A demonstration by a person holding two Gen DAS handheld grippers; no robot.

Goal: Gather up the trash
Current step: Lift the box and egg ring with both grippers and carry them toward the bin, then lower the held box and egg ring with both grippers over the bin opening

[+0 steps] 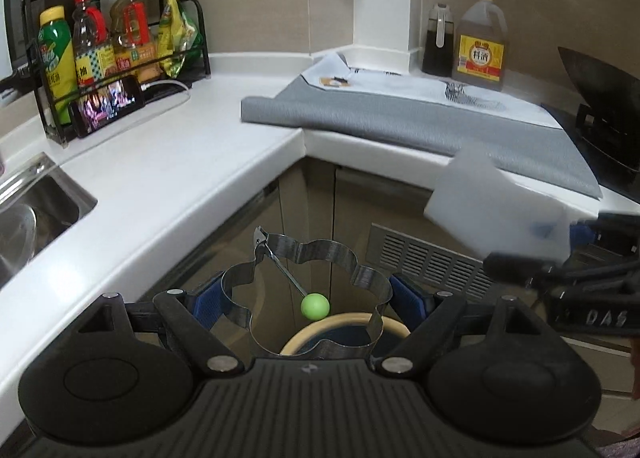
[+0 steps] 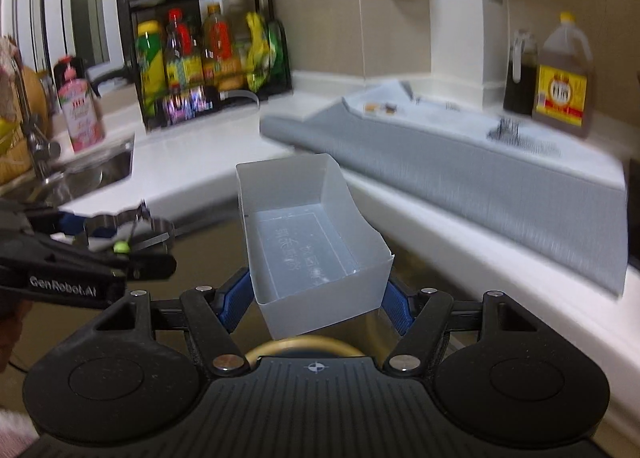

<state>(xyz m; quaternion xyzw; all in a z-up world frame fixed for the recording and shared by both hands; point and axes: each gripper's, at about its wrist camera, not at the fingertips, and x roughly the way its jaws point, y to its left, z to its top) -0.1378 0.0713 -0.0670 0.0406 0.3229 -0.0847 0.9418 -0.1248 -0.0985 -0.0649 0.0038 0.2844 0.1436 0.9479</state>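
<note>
My left gripper [image 1: 306, 304] is shut on a metal egg-ring mould [image 1: 360, 278] with a thin handle ending in a green ball [image 1: 315, 306]. It hangs in the air off the counter corner, above a round bin with a tan rim [image 1: 394, 328]. My right gripper [image 2: 316, 298] is shut on an empty translucent white plastic box [image 2: 304, 234], also held over the bin's rim [image 2: 276, 346]. In the left wrist view the box [image 1: 492, 201] and right gripper [image 1: 560, 274] show at the right. In the right wrist view the left gripper [image 2: 120, 254] and mould [image 2: 120, 223] show at the left.
An L-shaped white counter [image 1: 168, 177] wraps around. A grey mat [image 1: 400, 121] lies on its right arm, with oil bottles [image 1: 480, 45] behind. A black rack of bottles [image 1: 108, 45] and a phone [image 1: 106, 103] stand at the back left. A steel sink [image 1: 32, 213] is at the left, a stove [image 1: 604, 129] at the right.
</note>
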